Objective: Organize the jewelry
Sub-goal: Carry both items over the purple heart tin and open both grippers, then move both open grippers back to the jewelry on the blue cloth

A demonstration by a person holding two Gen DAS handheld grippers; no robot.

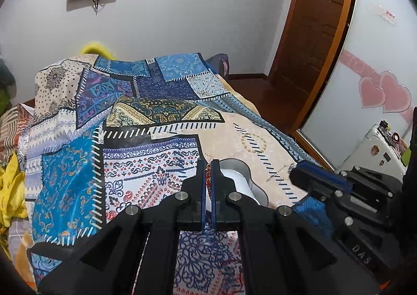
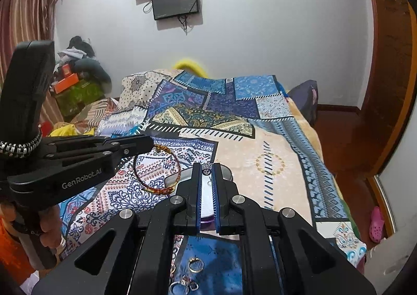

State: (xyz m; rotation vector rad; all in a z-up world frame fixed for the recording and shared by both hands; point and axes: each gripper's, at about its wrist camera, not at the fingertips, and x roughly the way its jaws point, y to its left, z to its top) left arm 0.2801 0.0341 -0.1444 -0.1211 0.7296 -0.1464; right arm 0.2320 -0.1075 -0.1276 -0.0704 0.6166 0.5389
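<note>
In the left wrist view my left gripper [image 1: 207,164] is shut on a red-and-yellow braided bracelet [image 1: 208,176], just above a silver jewelry box [image 1: 245,177] with a white inside. From the right wrist view the bracelet [image 2: 159,190] hangs as a loop from the left gripper [image 2: 149,144], over the patterned bedspread. My right gripper [image 2: 207,166] is shut on a small silver earring [image 2: 206,171] above the same box [image 2: 228,173]. The right gripper [image 1: 295,168] shows at the right of the left wrist view, with the earring's thin pin [image 1: 277,173] sticking out.
Several loose rings [image 2: 196,265] lie on the blue cloth close under the right gripper. The patchwork bedspread [image 1: 161,112] covers the bed. A wooden door [image 1: 312,34] and a white case [image 1: 375,149] stand to the right. A hand [image 2: 49,224] grips the left tool's handle.
</note>
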